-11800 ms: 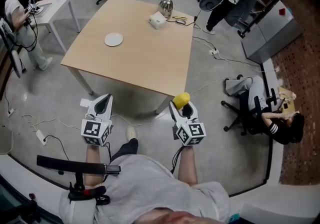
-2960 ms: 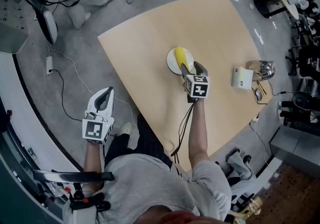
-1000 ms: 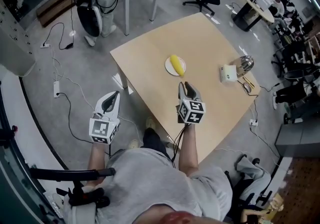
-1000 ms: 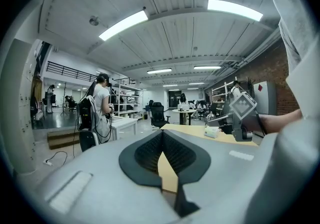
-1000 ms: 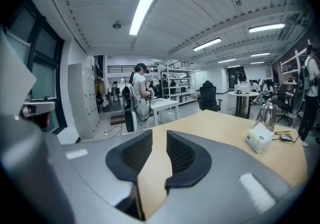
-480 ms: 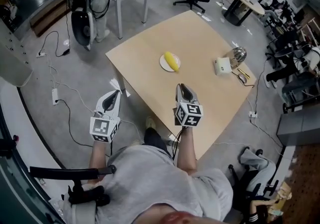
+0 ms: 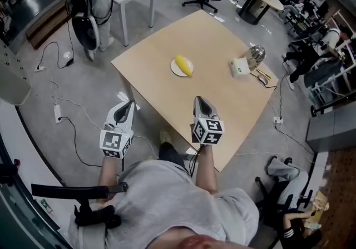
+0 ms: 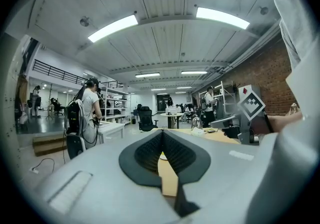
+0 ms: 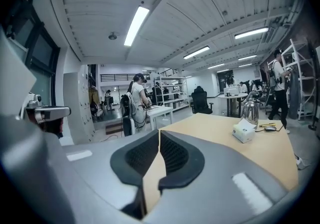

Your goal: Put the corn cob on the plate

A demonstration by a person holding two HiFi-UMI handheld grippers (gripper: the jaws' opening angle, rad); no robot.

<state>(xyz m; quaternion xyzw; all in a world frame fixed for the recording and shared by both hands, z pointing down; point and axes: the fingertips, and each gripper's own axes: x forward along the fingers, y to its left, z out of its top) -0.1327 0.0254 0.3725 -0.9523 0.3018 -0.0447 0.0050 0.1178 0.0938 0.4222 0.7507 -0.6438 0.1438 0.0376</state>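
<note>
Corn cob: the yellow corn cob (image 7: 183, 65) lies on the plate (image 7: 174, 70), towards its right side, one end close to the rim

Plate: small and white, sits out on the wooden table (image 7: 167, 36), well apart from both grippers

Right gripper: the right gripper (image 7: 200, 99) hangs over the near edge of the table – its jaws have just been closing and now meet at the tips, with nothing between them

Left gripper: the left gripper (image 7: 131, 103) is held off the table, over the floor, jaws together and empty

Other items: a metal kettle (image 7: 255, 53) and a white box (image 7: 240, 67) stand near the far right corner, well clear of the plate

Task status: judged complete, since the cob rests on the plate and neither gripper touches it

Risk 1: the cob is round and the plate is shallow – a knock to the table edge from the right gripper or the person's body could roll it off

Risk 2: the cob sits off-centre, so little rim is left to stop it on that side

Risk 3: cables (image 7: 67, 123) trail across the floor beside the person; a caught foot could jolt the table

Action advised: keep both grippers clear of the table edge
</note>
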